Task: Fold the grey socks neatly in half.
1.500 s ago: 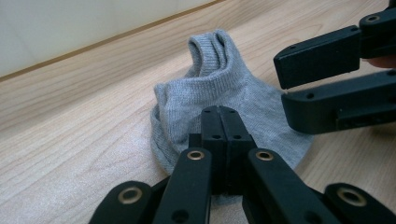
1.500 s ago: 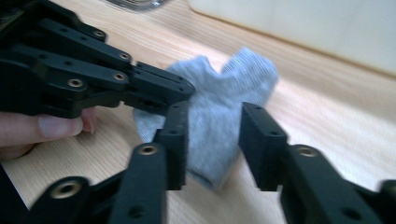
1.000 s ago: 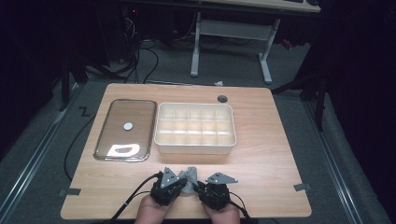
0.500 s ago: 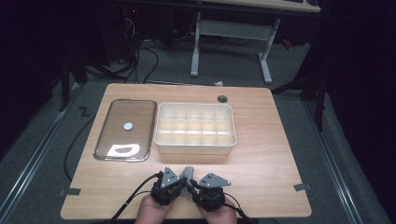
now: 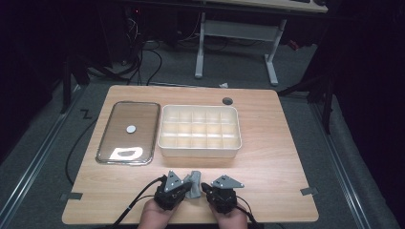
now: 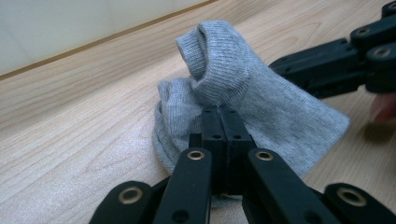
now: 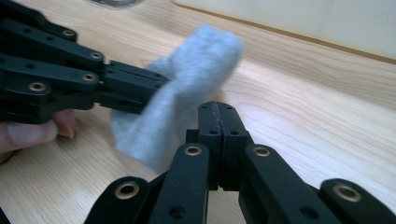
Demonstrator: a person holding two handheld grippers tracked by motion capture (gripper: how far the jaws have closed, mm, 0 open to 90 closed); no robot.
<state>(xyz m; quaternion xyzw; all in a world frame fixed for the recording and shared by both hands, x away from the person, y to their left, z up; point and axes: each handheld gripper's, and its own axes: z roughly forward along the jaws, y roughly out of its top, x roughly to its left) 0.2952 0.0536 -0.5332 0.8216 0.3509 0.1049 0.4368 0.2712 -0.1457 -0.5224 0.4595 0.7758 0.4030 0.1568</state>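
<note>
high: above, forward-down | claw views: close, table-level | shared: grey sock (image 5: 194, 183)

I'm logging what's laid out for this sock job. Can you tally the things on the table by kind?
Grey sock: 1
White compartment box: 1
Clear lid: 1
Dark round disc: 1
Tongs, left and right: 2
Total: 6

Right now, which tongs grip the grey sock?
The left tongs, shut on the grey sock; the right tongs have just closed beside it, with nothing between them.
</note>
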